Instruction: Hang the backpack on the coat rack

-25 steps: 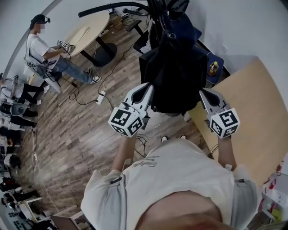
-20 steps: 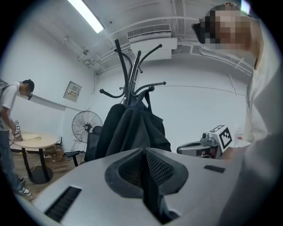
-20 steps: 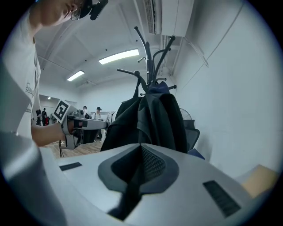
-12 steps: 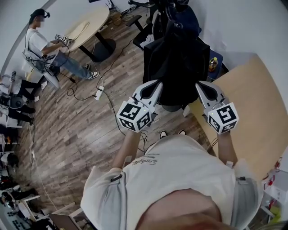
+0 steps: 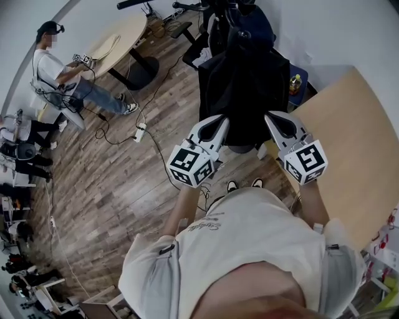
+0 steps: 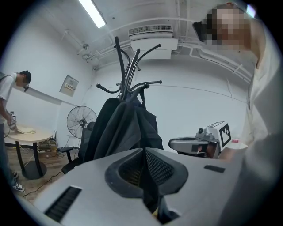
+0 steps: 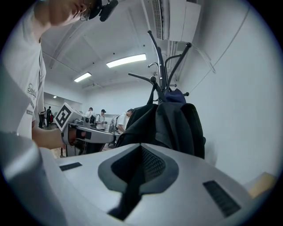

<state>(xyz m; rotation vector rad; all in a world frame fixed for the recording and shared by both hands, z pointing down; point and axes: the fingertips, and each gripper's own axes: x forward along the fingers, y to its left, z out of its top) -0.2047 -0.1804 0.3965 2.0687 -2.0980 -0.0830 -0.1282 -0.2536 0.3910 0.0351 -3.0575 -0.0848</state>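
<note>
The black backpack (image 5: pixel 242 87) hangs from the dark coat rack (image 5: pixel 227 12) against the white wall, with a blue garment at its top. My left gripper (image 5: pixel 218 123) is level, shut and empty, just short of the bag's lower left edge. On the other side my right gripper (image 5: pixel 273 117) is likewise shut and empty, by the lower right edge. In the left gripper view the backpack (image 6: pixel 119 132) drapes under the rack's hooks (image 6: pixel 128 75), beyond the shut gripper (image 6: pixel 144 152). The right gripper view shows the bag (image 7: pixel 177 123) past the shut gripper (image 7: pixel 141 151).
A light wooden table (image 5: pixel 349 143) stands at the right, with a yellow bottle (image 5: pixel 295 84) behind it. A person (image 5: pixel 56 68) sits at a round table (image 5: pixel 118 37) far left. Cables and a power strip (image 5: pixel 139 132) lie on the wood floor. A fan (image 6: pixel 81 121) stands by the wall.
In the head view my left gripper has shifted right, under the bag's bottom edge. My right gripper has edged up and left. The backpack still hangs on the rack.
</note>
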